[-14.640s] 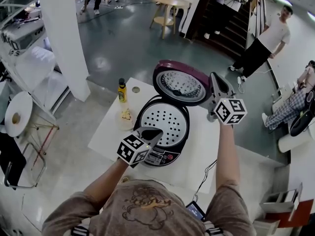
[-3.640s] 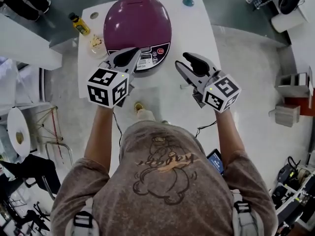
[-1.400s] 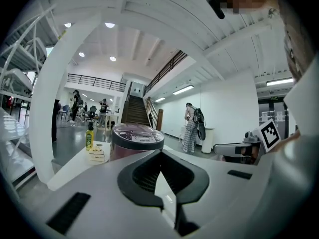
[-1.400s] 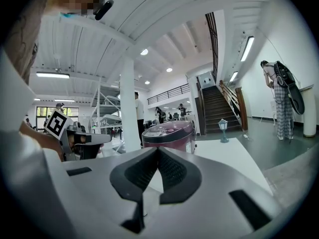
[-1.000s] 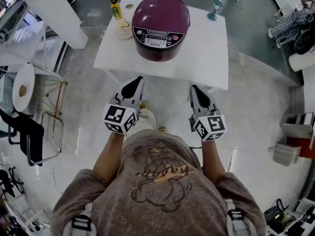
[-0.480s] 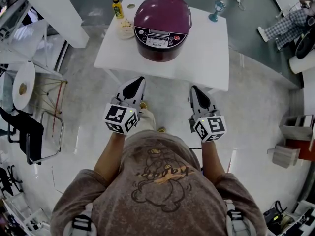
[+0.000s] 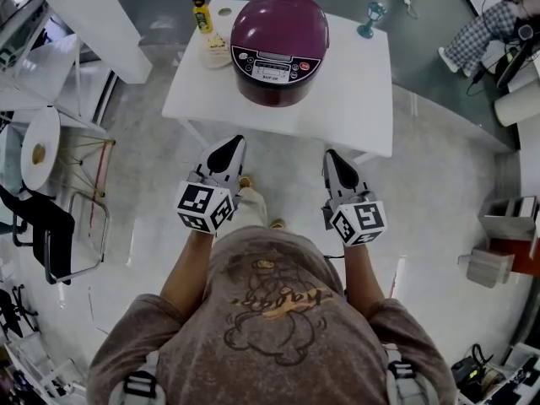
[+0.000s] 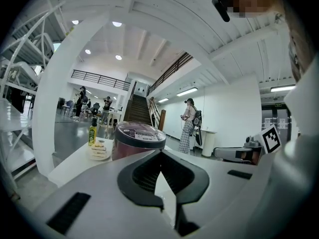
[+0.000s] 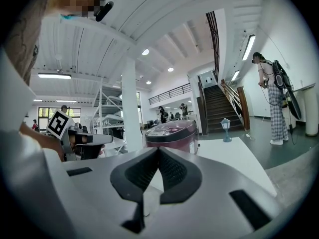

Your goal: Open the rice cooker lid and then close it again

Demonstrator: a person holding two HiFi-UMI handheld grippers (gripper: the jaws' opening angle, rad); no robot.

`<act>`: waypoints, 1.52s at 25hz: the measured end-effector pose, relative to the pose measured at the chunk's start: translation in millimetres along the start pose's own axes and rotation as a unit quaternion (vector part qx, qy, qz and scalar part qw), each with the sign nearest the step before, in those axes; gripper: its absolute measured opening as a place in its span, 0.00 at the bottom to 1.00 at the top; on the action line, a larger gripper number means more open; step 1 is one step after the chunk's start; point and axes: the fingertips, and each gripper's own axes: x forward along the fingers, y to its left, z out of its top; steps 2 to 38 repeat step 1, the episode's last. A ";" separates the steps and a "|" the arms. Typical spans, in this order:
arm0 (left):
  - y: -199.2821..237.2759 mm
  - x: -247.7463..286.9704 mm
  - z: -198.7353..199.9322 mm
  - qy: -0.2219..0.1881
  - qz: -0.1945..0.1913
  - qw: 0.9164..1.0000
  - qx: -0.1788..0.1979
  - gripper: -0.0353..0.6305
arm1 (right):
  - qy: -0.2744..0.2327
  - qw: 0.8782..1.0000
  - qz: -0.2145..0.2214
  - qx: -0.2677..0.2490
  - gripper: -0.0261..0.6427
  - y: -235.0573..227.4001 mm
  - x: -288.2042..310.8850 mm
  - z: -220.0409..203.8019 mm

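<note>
The maroon rice cooker (image 7: 278, 45) stands on the white table (image 7: 363, 99) with its lid down and its control panel facing me. Both grippers hang over the floor in front of the table, well short of the cooker. My left gripper (image 7: 229, 146) is shut with nothing in it, and so is my right gripper (image 7: 332, 159). In the left gripper view the cooker (image 8: 138, 139) shows beyond the closed jaws of the left gripper (image 8: 160, 153). The right gripper view has the cooker (image 9: 170, 135) past the closed tips of the right gripper (image 9: 158, 151).
A yellow bottle (image 7: 200, 11) and a plate of food (image 7: 213, 51) sit at the table's far left corner, and a small blue glass (image 7: 369, 17) at the far right. A white pillar (image 7: 93, 24), a round side table (image 7: 38, 150) and a black chair (image 7: 51, 226) stand at the left.
The cooker lid, open in the oldest frame, is down. I stand farther back from the table than before. Over the last second both grippers have barely moved.
</note>
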 end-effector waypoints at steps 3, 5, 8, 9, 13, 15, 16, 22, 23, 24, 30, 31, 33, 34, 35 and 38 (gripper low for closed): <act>0.7 -0.9 -1.1 0.001 0.001 1.000 -0.001 0.08 | 0.000 1.000 0.000 0.000 0.03 1.0 -0.3 -1.0; 0.7 -0.9 -1.1 0.001 0.001 1.000 -0.001 0.08 | 0.000 1.000 0.000 0.000 0.03 1.0 -0.3 -1.0; 0.7 -0.9 -1.1 0.001 0.001 1.000 -0.001 0.08 | 0.000 1.000 0.000 0.000 0.03 1.0 -0.3 -1.0; 0.7 -0.9 -1.1 0.001 0.001 1.000 -0.001 0.08 | 0.000 1.000 0.000 0.000 0.03 1.0 -0.3 -1.0; 0.7 -0.9 -1.1 0.001 0.001 1.000 -0.001 0.08 | 0.000 1.000 0.000 0.000 0.03 1.0 -0.3 -1.0; 0.7 -0.9 -1.1 0.001 0.001 1.000 -0.001 0.08 | 0.000 1.000 0.000 0.000 0.03 1.0 -0.3 -1.0; 0.7 -0.9 -1.1 0.001 0.001 1.000 -0.001 0.08 | 0.000 1.000 0.000 0.000 0.03 1.0 -0.3 -1.0; 0.7 -0.9 -1.1 0.001 0.001 1.000 -0.001 0.08 | 0.000 1.000 0.000 0.000 0.03 1.0 -0.3 -1.0; 0.7 -0.9 -1.1 0.001 0.001 1.000 -0.001 0.08 | 0.000 1.000 0.000 0.000 0.03 1.0 -0.3 -1.0; 0.7 -0.9 -1.1 0.001 0.001 1.000 -0.001 0.08 | 0.000 1.000 0.000 0.000 0.03 1.0 -0.3 -1.0; 0.7 -0.9 -1.1 0.001 0.001 1.000 -0.001 0.08 | 0.000 1.000 0.000 0.000 0.03 1.0 -0.3 -1.0; 0.7 -0.9 -1.1 0.001 0.001 1.000 -0.001 0.08 | 0.000 1.000 0.000 0.000 0.03 1.0 -0.3 -1.0; 0.7 -0.9 -1.1 0.001 0.001 1.000 -0.001 0.08 | 0.000 1.000 0.000 0.000 0.03 1.0 -0.3 -1.0; 0.7 -0.9 -1.1 0.001 0.001 1.000 -0.001 0.08 | 0.000 1.000 0.000 0.000 0.03 1.0 -0.3 -1.0; 0.7 -0.9 -1.1 0.001 0.001 1.000 -0.001 0.08 | 0.000 1.000 0.000 0.000 0.03 1.0 -0.3 -1.0; 0.7 -0.9 -1.1 0.001 0.001 1.000 -0.001 0.08 | 0.000 1.000 0.000 0.000 0.03 1.0 -0.3 -1.0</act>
